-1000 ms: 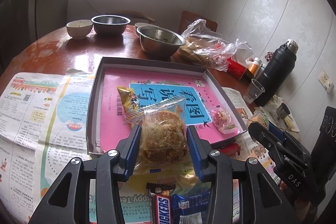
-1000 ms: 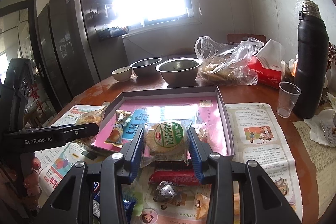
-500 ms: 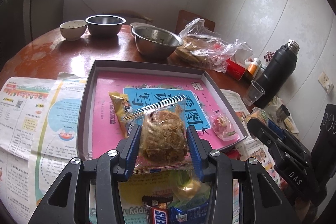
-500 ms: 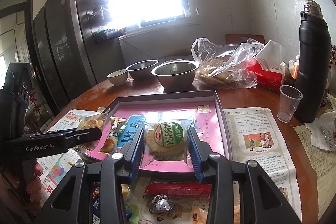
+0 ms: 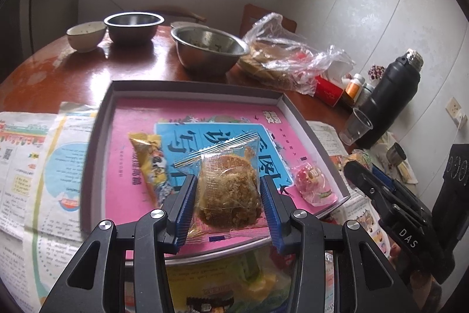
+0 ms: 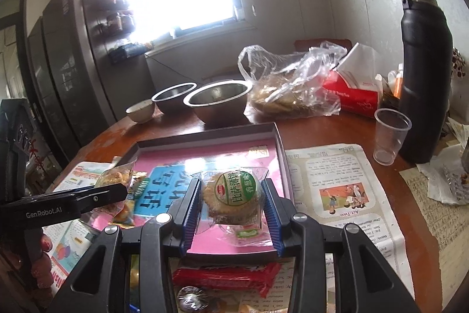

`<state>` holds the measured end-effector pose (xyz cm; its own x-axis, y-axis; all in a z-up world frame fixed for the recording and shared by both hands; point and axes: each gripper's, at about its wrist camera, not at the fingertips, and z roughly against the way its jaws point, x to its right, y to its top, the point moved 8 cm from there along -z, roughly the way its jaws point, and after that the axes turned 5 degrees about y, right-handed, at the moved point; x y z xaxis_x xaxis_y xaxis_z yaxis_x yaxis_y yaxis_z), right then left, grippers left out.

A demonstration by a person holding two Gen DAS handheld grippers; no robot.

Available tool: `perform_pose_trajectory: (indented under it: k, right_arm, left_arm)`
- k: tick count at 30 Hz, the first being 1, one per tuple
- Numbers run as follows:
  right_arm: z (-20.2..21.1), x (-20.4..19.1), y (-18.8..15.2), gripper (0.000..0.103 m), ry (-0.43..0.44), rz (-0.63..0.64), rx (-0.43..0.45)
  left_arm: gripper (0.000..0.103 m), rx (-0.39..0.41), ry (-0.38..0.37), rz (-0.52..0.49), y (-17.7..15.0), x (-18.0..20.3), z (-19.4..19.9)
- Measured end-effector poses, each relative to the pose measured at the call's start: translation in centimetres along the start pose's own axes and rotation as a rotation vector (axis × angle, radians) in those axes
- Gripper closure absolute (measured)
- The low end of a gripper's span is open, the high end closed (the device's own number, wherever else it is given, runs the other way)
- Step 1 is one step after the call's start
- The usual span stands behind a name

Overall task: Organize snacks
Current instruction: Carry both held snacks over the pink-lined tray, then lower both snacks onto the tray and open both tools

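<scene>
The crumbly brown cake in its clear wrapper sits clamped between the blue pads of the left gripper, held just above the near edge of the shallow grey tray. The right gripper is likewise clenched on a round biscuit pack with a green label, also over the tray's near part.

Just beyond the left gripper's fingers, on the tray's pink and blue printed floor, a yellow snack packet lies to the left of the cake and a small red-and-white wrapped sweet lies to the right. Below the right gripper, nearer the person, a red wrapped bar and a foil-wrapped sweet rest on the newspaper that the tray stands on.

Farther ahead of both grippers, on the brown table, stand two steel bowls, a small ceramic bowl and a clear plastic bag of flat breads. Off to the right are a red tissue box, a clear plastic cup and a tall black flask just behind the cup.
</scene>
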<state>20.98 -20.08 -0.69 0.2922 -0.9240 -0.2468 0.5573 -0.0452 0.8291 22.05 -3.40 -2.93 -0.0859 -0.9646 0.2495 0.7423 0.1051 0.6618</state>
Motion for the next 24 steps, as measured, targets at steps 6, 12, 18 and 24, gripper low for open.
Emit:
perform_pose_trajectory:
  k: [6, 12, 18, 24]
  right_arm:
    - [-1.4, -0.7, -1.0, 0.062, 0.014, 0.008, -0.045]
    - [-2.4, -2.5, -1.7, 0.062, 0.035, 0.059, -0.075]
    - [-3.3, -3.2, -2.2, 0.062, 0.036, 0.08, -0.097]
    - [-4.1, -3.4, -2.7, 0.062, 0.035, 0.091, -0.116]
  left_arm:
    - [0.058, -0.048, -0.009, -0.018, -0.7, 0.6, -1.9]
    - [0.057, -0.074, 0.0, -0.027, -1.3, 0.4, -2.9]
    - [0.057, -0.09, 0.014, -0.021, -1.6, -0.2, -3.5]
    - [0.057, -0.086, 0.022, -0.018, -1.6, -0.6, -3.5]
